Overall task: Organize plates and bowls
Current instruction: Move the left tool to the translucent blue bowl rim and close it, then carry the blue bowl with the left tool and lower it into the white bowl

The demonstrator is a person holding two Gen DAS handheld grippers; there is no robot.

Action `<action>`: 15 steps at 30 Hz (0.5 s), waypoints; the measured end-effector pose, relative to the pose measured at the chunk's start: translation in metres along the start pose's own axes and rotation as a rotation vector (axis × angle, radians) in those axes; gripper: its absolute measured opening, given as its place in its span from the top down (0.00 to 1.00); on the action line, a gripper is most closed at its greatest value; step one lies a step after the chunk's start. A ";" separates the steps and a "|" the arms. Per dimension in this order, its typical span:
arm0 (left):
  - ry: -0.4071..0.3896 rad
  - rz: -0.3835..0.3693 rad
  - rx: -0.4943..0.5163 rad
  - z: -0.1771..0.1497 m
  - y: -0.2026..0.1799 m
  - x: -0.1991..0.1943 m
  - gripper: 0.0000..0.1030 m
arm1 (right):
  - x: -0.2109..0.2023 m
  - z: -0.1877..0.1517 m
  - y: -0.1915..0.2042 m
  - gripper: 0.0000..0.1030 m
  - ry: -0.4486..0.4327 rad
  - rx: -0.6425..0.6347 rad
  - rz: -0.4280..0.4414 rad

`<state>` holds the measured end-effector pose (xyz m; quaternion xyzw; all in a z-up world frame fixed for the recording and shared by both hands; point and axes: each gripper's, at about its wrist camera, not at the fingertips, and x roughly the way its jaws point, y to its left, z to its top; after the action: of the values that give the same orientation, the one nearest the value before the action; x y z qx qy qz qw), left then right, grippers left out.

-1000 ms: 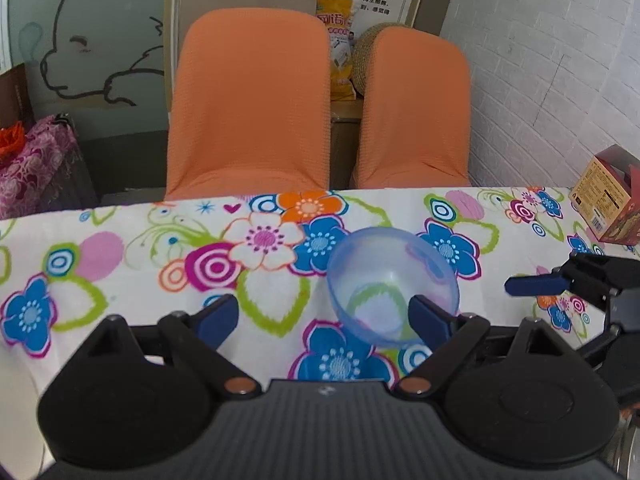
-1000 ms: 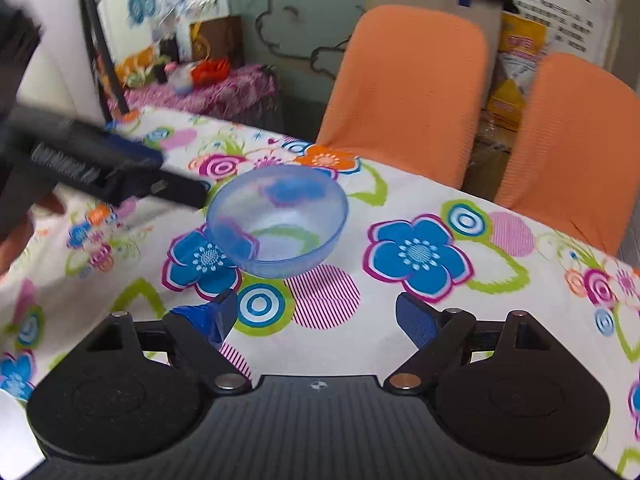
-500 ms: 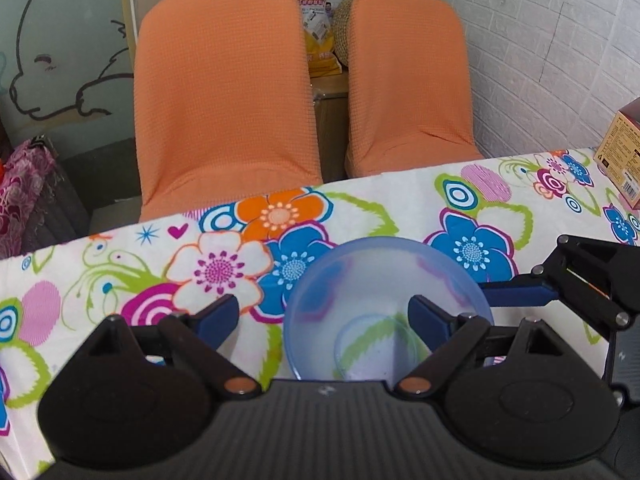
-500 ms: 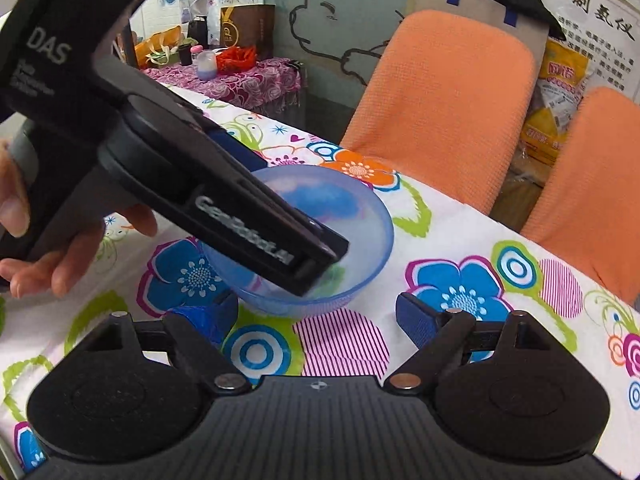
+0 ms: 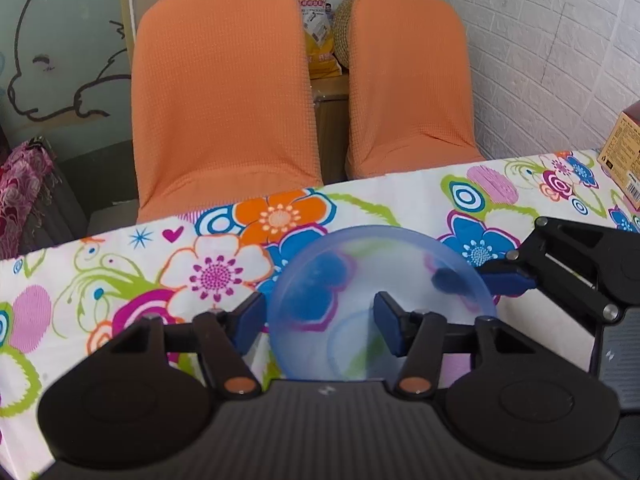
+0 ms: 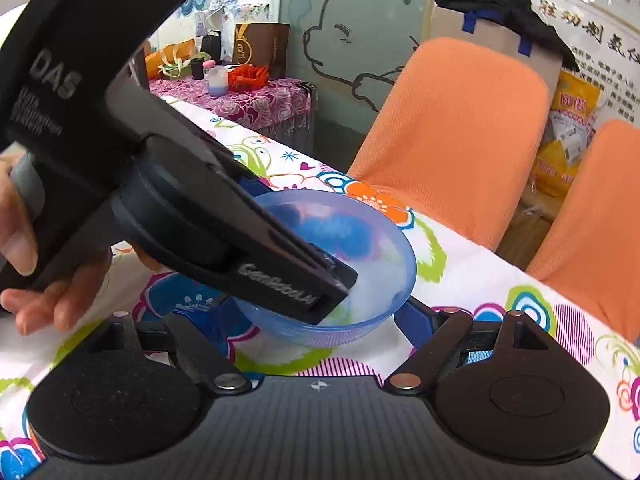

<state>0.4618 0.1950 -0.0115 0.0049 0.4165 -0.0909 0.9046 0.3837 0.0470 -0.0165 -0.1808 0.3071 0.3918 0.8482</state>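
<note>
Two orange chairs (image 5: 224,92) stand at the far edge of a table (image 5: 480,184) under a flowered cloth, with white brick wall to the right. Only the right wrist view shows the far-left side table (image 6: 256,98) in purple cloth and the person's hand (image 6: 48,280). Left tongs (image 5: 320,320) straddle the near-left rim of the blue bowl (image 5: 400,256), spread, while right tongs (image 6: 320,320) bracket it, also spread.

Both grippers are matte black plastic with blue finger pads (image 5: 251,316), copper-coloured pivot screws (image 5: 239,383) and ribbed bodies; one side reads "GenRobot.AI" (image 6: 276,285).
</note>
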 end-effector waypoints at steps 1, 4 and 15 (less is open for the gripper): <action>0.001 -0.006 0.003 0.000 -0.001 0.000 0.49 | 0.000 0.000 0.001 0.31 -0.001 -0.007 -0.007; -0.005 -0.014 0.001 0.001 -0.002 -0.005 0.50 | -0.006 0.000 0.001 0.31 -0.016 -0.016 -0.011; -0.078 -0.069 0.058 -0.004 -0.068 -0.088 0.48 | -0.093 -0.005 0.010 0.31 -0.084 0.012 -0.050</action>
<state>0.3914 0.1426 0.0565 0.0132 0.3781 -0.1343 0.9159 0.3273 -0.0005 0.0408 -0.1667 0.2690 0.3760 0.8709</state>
